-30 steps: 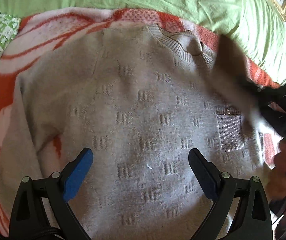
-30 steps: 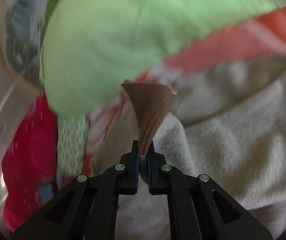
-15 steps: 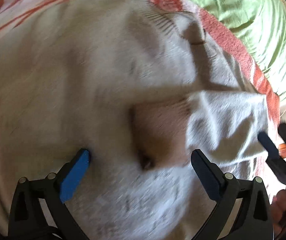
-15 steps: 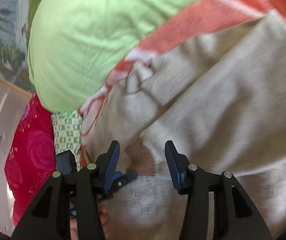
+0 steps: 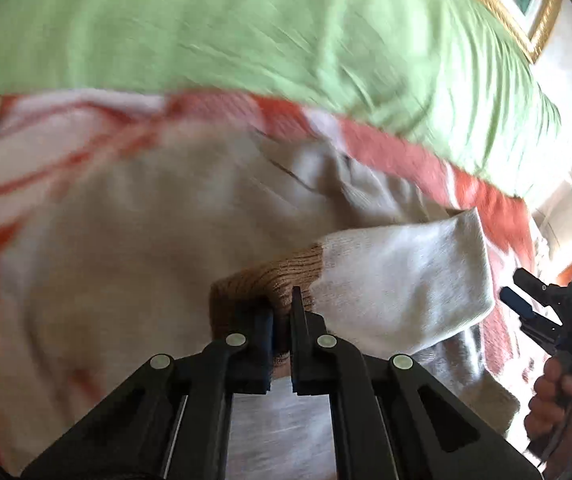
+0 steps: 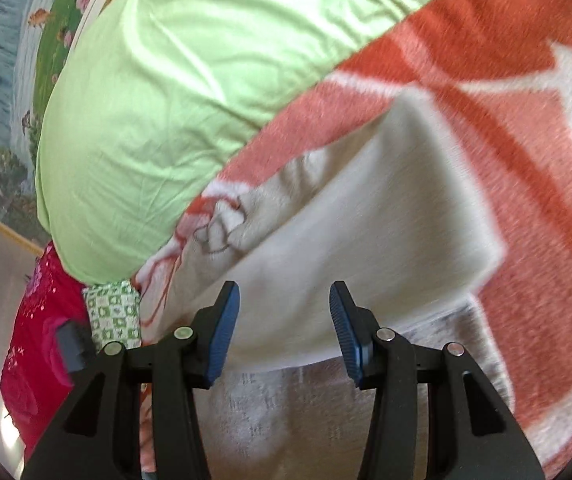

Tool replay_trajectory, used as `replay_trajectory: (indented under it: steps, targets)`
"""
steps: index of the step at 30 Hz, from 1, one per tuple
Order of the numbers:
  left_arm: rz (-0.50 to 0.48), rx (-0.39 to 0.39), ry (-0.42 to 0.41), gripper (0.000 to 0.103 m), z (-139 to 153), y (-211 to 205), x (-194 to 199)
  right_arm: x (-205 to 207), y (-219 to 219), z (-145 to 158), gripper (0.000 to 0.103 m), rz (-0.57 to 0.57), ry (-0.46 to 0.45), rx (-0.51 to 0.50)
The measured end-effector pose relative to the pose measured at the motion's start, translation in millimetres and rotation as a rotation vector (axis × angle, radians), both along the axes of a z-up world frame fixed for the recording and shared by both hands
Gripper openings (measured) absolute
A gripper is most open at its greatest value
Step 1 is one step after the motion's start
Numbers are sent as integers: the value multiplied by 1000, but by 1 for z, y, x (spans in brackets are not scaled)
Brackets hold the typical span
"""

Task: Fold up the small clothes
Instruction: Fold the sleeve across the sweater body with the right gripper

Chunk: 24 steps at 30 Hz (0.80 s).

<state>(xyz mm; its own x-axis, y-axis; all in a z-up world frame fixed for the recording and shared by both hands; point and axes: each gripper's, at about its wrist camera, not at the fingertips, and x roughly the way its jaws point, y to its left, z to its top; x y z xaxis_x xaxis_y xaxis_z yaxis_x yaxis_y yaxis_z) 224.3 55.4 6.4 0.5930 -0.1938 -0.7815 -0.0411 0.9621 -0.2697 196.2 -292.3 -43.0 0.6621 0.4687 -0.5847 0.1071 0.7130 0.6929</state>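
Since half a second ago the left gripper (image 5: 282, 316) has gone from wide open to clamped on the brown ribbed cuff (image 5: 270, 280) of the sweater sleeve (image 5: 401, 280); right gripper (image 6: 284, 320) has pulled back off the cuff, blue pads (image 6: 222, 328) spread wider, nothing between them. Left jaws now nearly together, cuff fabric pinched in the gap. Sleeve lies folded across the grey sweater (image 5: 146, 240), running from the fold near the sweater's right edge in to the cuff over the body. Sweater spread flat on the orange-and-white blanket (image 6: 525, 92), collar toward the blanket's far edge, next to the green pillow (image 5: 246, 28). Left wrist view also catches the right gripper (image 5: 525, 312) off the sweater's right side, over the blanket's right edge, jaws apart, hand (image 5: 557, 400) on its handle. Right wrist view: folded sleeve (image 6: 365, 232) just ahead of the open pads, patterned sweater body below them. Red floral fabric (image 6: 34, 340) and green checkered cloth (image 6: 114, 312) beyond the blanket's far corner. Motion blur in left view.
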Motion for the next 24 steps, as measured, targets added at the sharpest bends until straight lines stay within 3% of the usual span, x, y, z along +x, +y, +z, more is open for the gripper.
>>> replay_trajectory:
  steps: [3,6,14,18,20,22,23,24]
  targets:
    - [62,-7,20,4,-3,37,-7,1,-9,-3,49,-34,7,-31]
    - [112,-60,87,4,-28,66,-8,5,-15,-12,52,-64,37,-62]
    - [103,-48,142,4,-63,57,-15,45,-13,-28,57,-52,93,-283]
    - [110,-42,154,4,-70,57,-17,76,-7,-50,58,35,183,-342]
    - [114,-44,161,4,-73,57,-17,80,0,-56,58,76,175,-400]
    - [111,-42,167,4,-75,55,-16,80,4,-54,18,141,153,-380]
    - [108,-43,166,4,-75,54,-14,78,2,-47,9,137,143,-401]
    - [96,-50,159,4,-73,49,-11,76,0,-39,8,135,121,-421]
